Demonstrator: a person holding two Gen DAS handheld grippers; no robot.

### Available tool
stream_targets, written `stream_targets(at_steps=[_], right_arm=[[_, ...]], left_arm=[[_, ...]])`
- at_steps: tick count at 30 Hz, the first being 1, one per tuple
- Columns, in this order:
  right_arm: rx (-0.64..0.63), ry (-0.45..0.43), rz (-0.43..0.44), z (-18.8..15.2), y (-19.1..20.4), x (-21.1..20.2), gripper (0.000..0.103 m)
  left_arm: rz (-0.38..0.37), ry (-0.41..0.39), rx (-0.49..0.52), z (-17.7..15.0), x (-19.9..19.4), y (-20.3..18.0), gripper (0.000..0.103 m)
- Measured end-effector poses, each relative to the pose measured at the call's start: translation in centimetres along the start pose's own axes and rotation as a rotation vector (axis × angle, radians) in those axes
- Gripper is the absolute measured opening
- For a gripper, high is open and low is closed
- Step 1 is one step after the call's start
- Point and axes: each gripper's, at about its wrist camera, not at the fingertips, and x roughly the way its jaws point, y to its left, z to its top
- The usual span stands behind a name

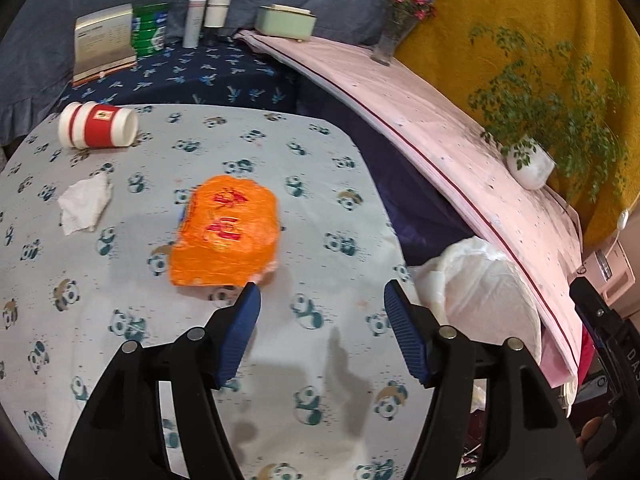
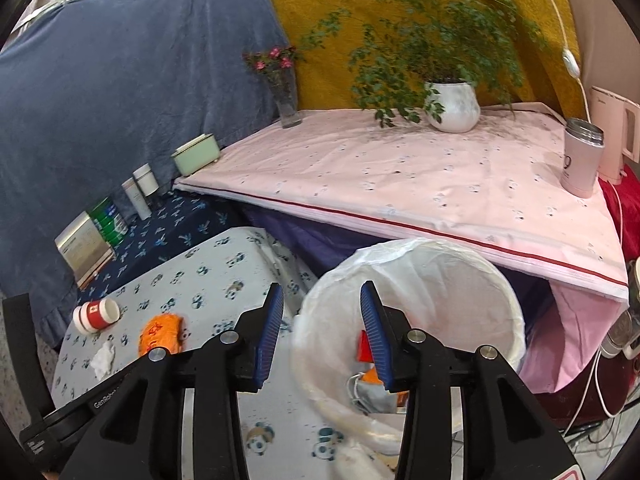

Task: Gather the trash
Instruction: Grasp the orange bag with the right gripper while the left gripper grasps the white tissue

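Three items remain on the table [image 1: 344, 184]: orange wrapper [image 1: 226, 232], tissue [image 1: 85, 204], cup [image 1: 98, 125]. Some trash lies in the bin [image 2: 500, 280] at lower centre. Left claw [image 1: 322, 300] and right claw [image 2: 322, 300] stand open, empty.

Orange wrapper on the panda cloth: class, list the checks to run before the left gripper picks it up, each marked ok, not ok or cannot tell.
1. Left gripper open, nothing between its fingers: ok.
2. Orange wrapper unobstructed on the table: ok.
3. Fingers around the wrapper: not ok, short of it.
4. Lined bin open beside the table: ok.
5. Right gripper empty: ok.
6. Wrapper's weight: cannot tell.
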Motion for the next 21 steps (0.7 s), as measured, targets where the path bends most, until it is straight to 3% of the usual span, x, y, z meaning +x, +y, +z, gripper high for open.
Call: stream_targets(at_steps=[13,21], right_arm=[[-0.127,0.063,0.093,-2.3,9.3,0.6,0.045],[-0.153,0.129,0.157,-4.1,14.4,2.2,0.053]], left_arm=[[0.106,-0.049,-0.087,0.8,-2.7,8.3,0.062],[0.241,-0.067,-0.11,1.3,-3.5,13.6,0.066]])
